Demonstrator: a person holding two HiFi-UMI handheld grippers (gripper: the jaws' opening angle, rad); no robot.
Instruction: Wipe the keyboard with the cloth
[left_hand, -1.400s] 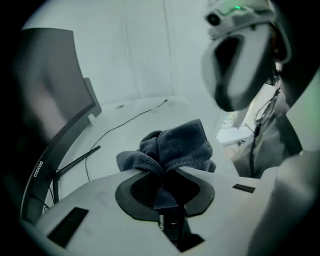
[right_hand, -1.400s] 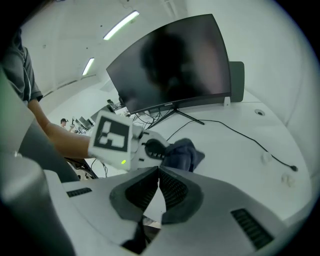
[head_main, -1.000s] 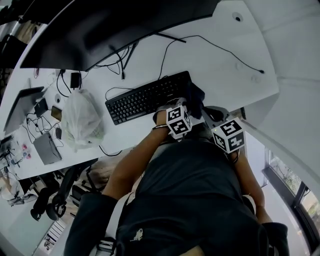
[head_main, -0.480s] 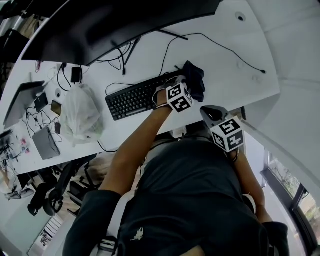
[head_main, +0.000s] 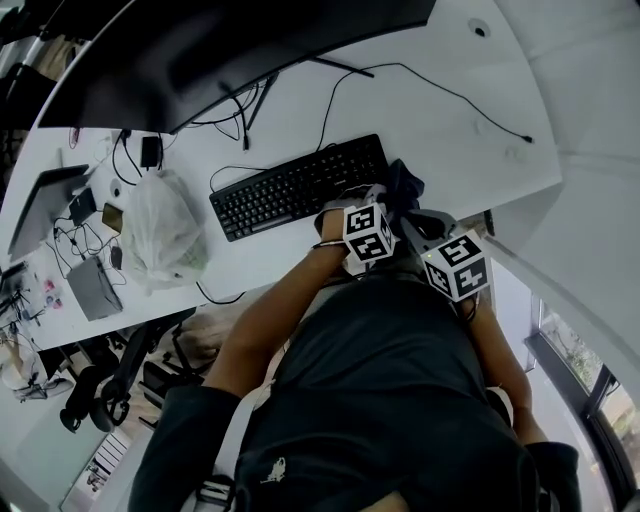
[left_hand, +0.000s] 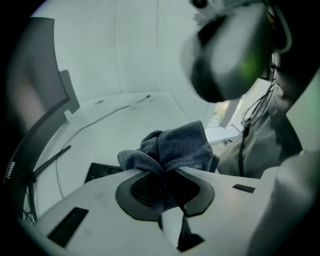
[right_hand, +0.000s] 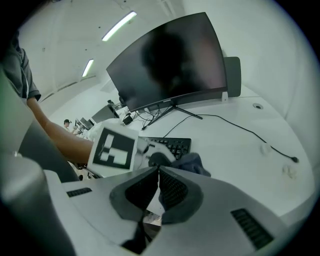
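A dark cloth (head_main: 405, 183) bunches at the left tool (head_main: 385, 200), by the end of the keyboard (head_main: 300, 187) on the white worktop (head_main: 450, 140); the right tool (head_main: 428, 224) is near.

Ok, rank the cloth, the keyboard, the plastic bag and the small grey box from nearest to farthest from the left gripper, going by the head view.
1. Cloth: clamped by the left gripper, off the keyboard's right end.
2. Keyboard: on the desk, just left of that gripper.
3. Plastic bag: further left, beyond the keyboard.
4. Small grey box: farthest, near the desk's left end.
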